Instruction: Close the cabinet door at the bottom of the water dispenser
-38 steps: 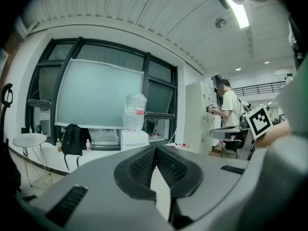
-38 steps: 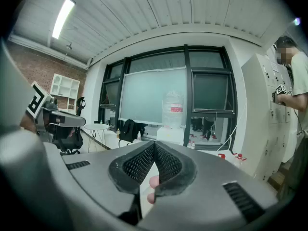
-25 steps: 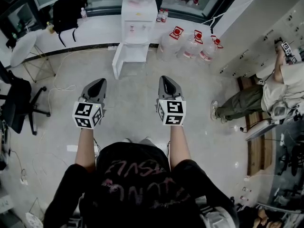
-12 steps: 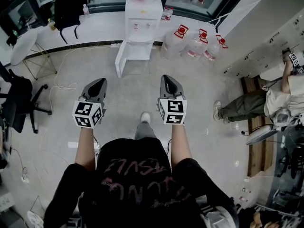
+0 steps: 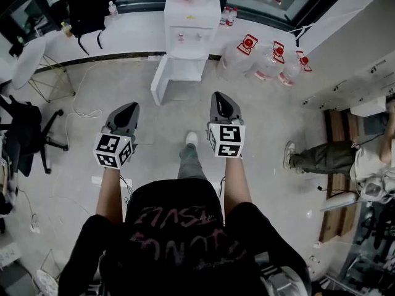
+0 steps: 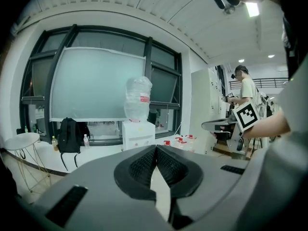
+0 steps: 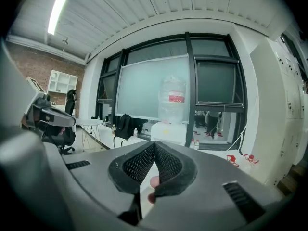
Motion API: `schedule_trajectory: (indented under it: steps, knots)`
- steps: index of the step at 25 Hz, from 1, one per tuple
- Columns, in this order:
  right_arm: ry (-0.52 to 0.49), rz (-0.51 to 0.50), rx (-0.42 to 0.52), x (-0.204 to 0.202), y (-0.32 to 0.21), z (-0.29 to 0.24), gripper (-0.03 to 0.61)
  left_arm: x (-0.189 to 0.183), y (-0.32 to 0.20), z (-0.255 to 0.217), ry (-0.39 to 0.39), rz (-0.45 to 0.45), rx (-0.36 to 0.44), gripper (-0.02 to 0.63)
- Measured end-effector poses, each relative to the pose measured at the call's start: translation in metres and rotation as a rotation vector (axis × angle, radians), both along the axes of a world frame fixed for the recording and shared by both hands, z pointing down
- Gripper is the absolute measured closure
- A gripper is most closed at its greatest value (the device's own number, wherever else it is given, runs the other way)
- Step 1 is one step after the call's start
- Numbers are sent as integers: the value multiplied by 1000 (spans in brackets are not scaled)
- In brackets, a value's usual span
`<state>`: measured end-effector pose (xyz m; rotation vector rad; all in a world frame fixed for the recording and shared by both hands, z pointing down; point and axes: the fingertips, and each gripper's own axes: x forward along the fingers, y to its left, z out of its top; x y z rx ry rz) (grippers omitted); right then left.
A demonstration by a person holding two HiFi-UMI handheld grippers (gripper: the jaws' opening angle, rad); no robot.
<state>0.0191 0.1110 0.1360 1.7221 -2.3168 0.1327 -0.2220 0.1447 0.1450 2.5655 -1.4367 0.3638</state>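
Observation:
A white water dispenser (image 5: 191,23) with a clear bottle on top stands against the far wall. Its bottom cabinet door (image 5: 159,81) hangs open, swung out to the left over the floor. My left gripper (image 5: 129,108) and right gripper (image 5: 221,98) are held side by side in front of me, both well short of the dispenser, jaws together and holding nothing. In the left gripper view the dispenser (image 6: 138,134) shows beyond the left gripper (image 6: 156,149). In the right gripper view the dispenser (image 7: 168,132) stands just above the right gripper (image 7: 154,146).
Three large water jugs (image 5: 265,60) lie right of the dispenser. A black backpack (image 5: 89,8) rests on the ledge at left, with a round white table (image 5: 28,60) and a black office chair (image 5: 24,134) nearby. A person (image 5: 345,156) stands far right. A cable (image 5: 83,113) trails over the floor.
The person has stepped forward, one leg now out in front, and both grippers have gone along. The dispenser and its open door sit nearer and lower in the head view.

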Motion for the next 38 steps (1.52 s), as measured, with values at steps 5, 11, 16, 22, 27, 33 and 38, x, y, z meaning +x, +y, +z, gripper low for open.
schedule_trajectory:
  steps: [5, 11, 16, 22, 27, 33, 38]
  knots:
    - [-2, -22, -26, 30, -95, 22, 566, 28, -80, 26, -14, -11, -59, 598]
    - [-19, -38, -88, 58, -184, 46, 566, 57, -159, 40, -59, -5, -116, 598]
    - [-18, -80, -133, 62, -229, 75, 566, 64, -191, 63, -71, -30, -169, 598]
    - [-43, -86, -168, 58, -256, 104, 566, 62, -208, 91, -78, -38, -215, 598]
    - [-28, -82, -177, 52, -264, 129, 566, 52, -226, 117, -41, -63, -212, 598]
    - [6, -82, -198, 43, -266, 166, 566, 37, -236, 159, -3, -72, -217, 598]
    - [-42, -60, -212, 27, -271, 209, 566, 13, -245, 218, 3, -79, -223, 598]
